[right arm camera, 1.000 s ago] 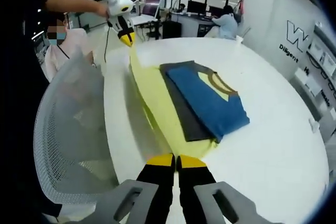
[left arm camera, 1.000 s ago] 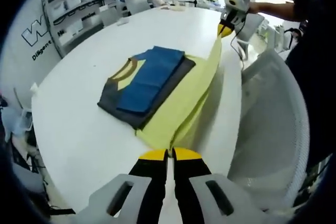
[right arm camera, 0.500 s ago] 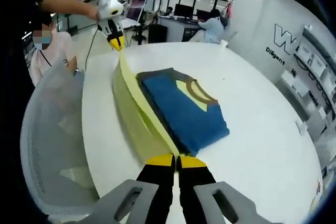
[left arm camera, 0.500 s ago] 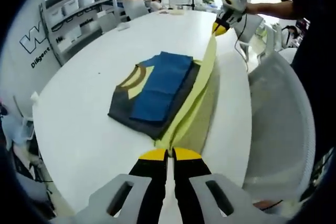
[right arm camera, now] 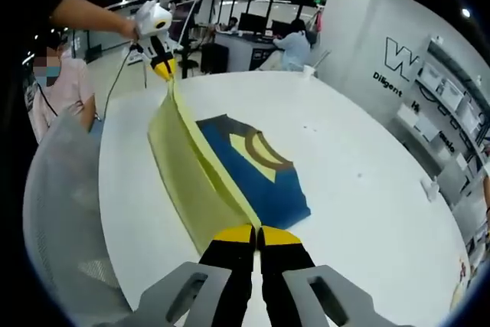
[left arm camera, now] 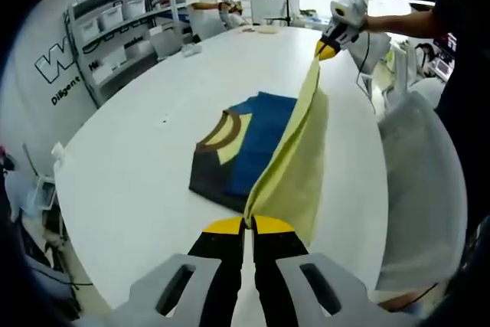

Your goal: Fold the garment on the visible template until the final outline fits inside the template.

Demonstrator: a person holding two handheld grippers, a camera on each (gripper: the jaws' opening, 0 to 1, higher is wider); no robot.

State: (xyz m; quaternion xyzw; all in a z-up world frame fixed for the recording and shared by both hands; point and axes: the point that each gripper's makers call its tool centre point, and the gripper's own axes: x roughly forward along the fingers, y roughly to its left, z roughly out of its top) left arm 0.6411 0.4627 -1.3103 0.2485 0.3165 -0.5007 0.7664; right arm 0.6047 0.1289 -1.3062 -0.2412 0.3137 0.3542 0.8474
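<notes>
Left tongs and right tongs each clamped on an end of the garment's yellow panel, which hangs taut and lifted between them. Rest of the garment, blue and grey, lies flat on the white worktop. Mesh chair sits just beside the worktop edge.

Open-plan office, desks with monitors, storage shelves

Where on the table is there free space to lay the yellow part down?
The white table is bare on the shelf side of the folded shirt and beyond it, up to the small items at the far edge. The chair side is narrow: the lifted yellow panel, stretched between the left tool and right tool, hangs over it.
</notes>
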